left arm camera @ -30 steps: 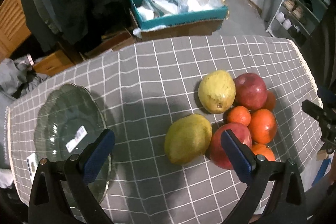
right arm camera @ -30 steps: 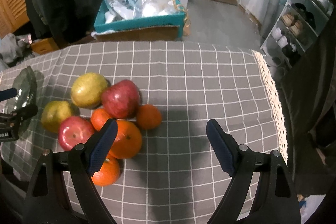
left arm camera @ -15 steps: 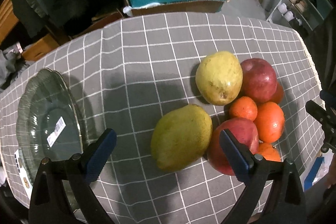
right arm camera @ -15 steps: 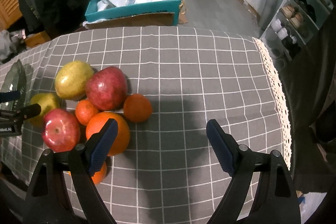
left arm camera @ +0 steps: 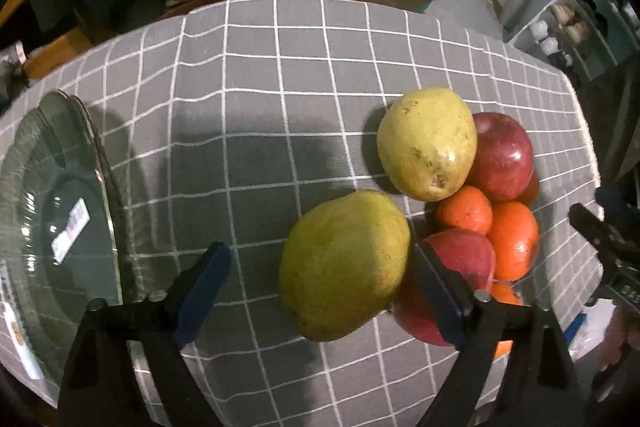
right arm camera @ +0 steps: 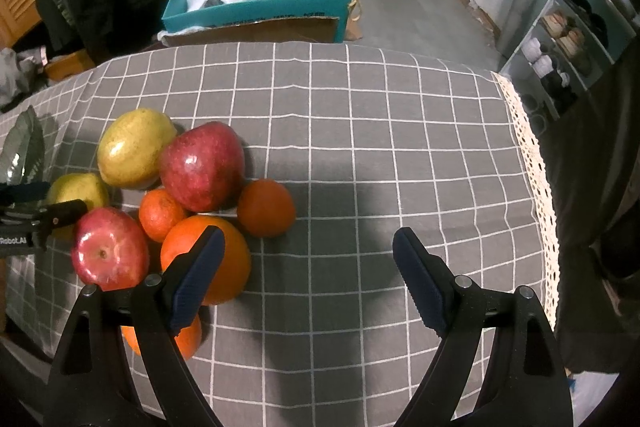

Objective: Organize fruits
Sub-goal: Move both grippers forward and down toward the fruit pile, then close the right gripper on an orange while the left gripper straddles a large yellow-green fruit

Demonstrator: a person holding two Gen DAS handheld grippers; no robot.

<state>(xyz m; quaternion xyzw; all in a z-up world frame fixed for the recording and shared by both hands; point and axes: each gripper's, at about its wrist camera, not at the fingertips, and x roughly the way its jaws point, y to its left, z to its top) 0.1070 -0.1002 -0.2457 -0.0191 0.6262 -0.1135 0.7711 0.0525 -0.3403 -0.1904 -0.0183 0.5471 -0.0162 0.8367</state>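
Only in the left wrist view do we see the whole glass plate [left arm camera: 60, 227], empty but for a sticker, at the tabletop's [left arm camera: 280, 67] left. Our left gripper [left arm camera: 320, 279] has been narrowing its fingers around the near pear [left arm camera: 344, 263], the right pad about touching, the left apart. In the right view we see the right gripper [right arm camera: 306, 267] wide over bare cloth beside the fruit pile [right arm camera: 192, 195], and a teal box [right arm camera: 256, 11] holding bags.

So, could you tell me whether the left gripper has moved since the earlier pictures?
Yes: the left gripper has come down toward the near pear, its jaws closing around it, not yet gripping.
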